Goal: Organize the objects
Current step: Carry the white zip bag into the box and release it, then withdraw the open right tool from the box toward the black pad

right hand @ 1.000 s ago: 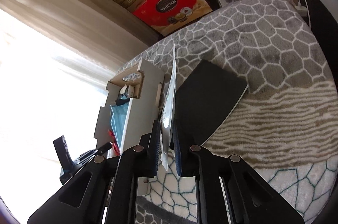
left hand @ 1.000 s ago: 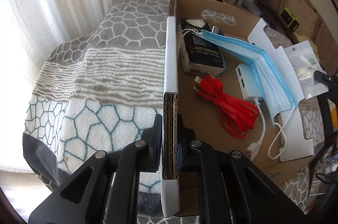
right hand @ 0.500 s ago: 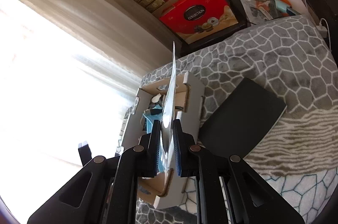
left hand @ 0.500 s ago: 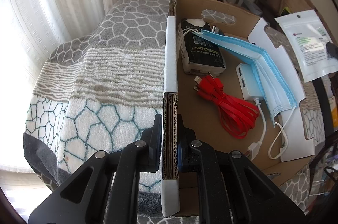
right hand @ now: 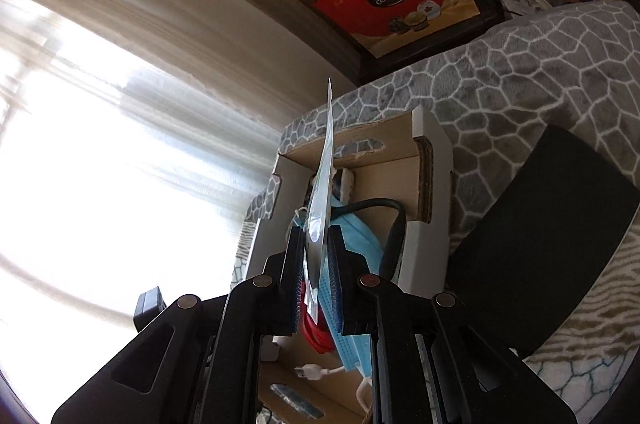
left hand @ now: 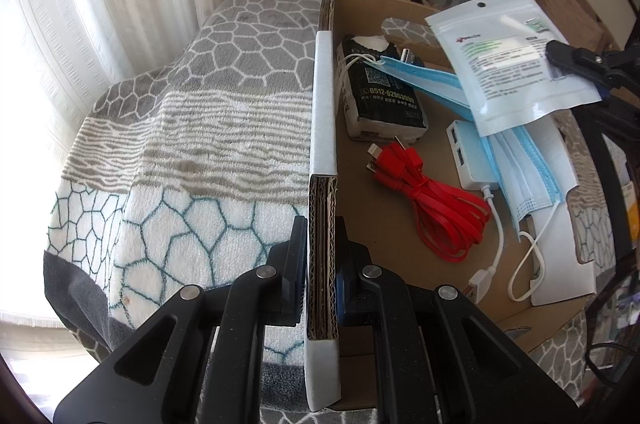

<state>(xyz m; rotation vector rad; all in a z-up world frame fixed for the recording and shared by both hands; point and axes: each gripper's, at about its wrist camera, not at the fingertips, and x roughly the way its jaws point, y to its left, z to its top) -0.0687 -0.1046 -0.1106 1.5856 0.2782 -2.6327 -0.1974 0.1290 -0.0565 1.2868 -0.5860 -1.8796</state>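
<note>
Right gripper is clamped on one edge of a flat white pouch, jaws nearly together with only the thin film between the pads. Left gripper is pinched onto the near end of the left wall of the cardboard box, gripping the corrugated edge and steadying the box.

Step in hand: carrying the pouch to the box. In the left wrist view the pouch hangs over the far right part of the open box, above the contents and not resting on them, as far as I can judge.

Box contents, lying on the floor of the box:
- black packet with white print, far left, against the wall;
- bundled red cable, middle;
- white USB hub with its white lead, right of the cable;
- blue face masks, laid across from far to the right side, partly under the pouch.

Pouch: glossy, resealable type, hang hole at the top edge, printed label with green and red marks; text too small to read. It looks thin and limp, seen edge-on from the right wrist camera.

Next move, judged: lower the pouch flat onto the masks or the bare floor, then release. Left grip should hold the box meanwhile. Risk: the light film may cling to a pad or slide off the masks.

Box sits on a patterned blanket; a dark flat pad lies right of the box.
</note>
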